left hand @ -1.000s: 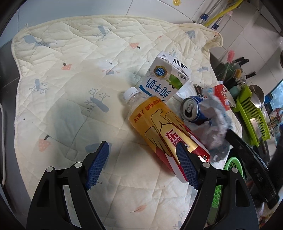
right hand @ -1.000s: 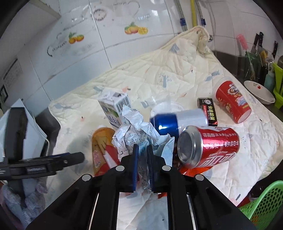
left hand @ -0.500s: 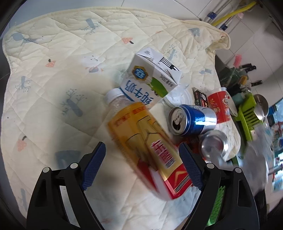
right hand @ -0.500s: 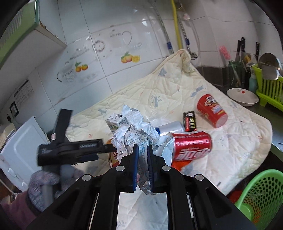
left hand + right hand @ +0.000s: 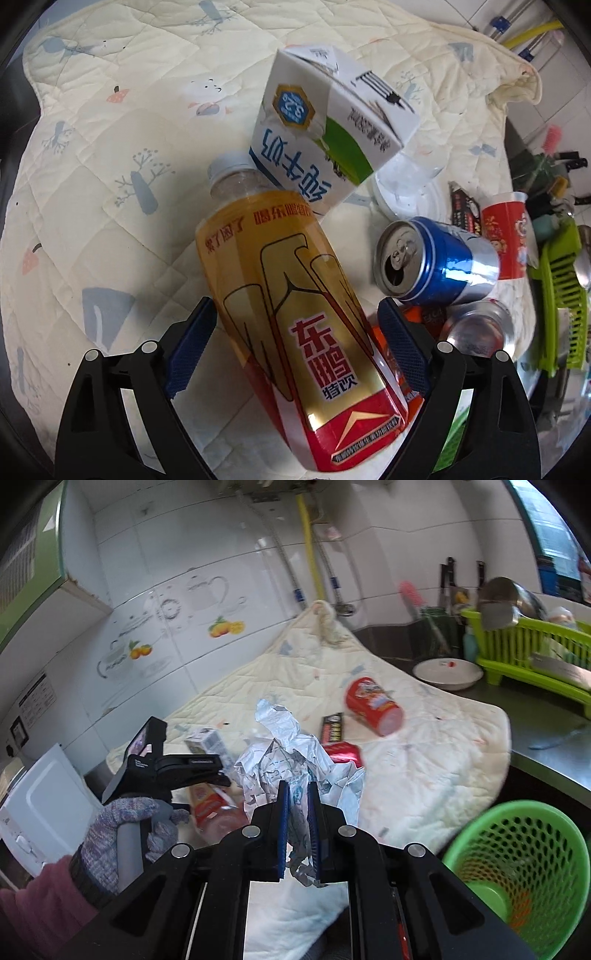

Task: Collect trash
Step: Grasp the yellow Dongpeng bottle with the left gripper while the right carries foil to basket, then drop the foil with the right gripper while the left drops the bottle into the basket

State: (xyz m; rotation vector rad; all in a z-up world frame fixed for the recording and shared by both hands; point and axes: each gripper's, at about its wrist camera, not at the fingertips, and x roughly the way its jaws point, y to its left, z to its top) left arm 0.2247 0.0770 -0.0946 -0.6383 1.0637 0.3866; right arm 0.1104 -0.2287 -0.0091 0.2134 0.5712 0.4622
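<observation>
**Straddling the bottle, pinching the paper**

Lying lengthwise in the lower centre of the left wrist view, the yellow drink bottle (image 5: 291, 314) sits on the quilted cloth (image 5: 92, 166) with its white cap toward the upper left and its red base at the bottom edge. The left gripper (image 5: 295, 350) straddles it, one blue pad on either side of the body. Its jaws are spread wide and opening, with the bottle between them; whether the pads touch the label cannot be told.

Above the bottle, in the upper centre, a milk carton (image 5: 332, 129) leans over the cap. A blue can (image 5: 432, 266) lies at centre right with its open top facing the camera, a silver can end (image 5: 476, 328) just below it, and a red cup (image 5: 506, 236) on its side beyond.

The right wrist view shows the right gripper (image 5: 298, 827) at lower centre with its pads pressed together on crumpled paper (image 5: 291, 757), which billows above the fingers. A green mesh basket (image 5: 517, 871) sits in the lower right corner; it does not appear in the left view. At the left of that frame, a gloved hand (image 5: 125, 830) holds the other gripper over the bottle. A green dish rack (image 5: 535, 653) stands at the upper right.
</observation>
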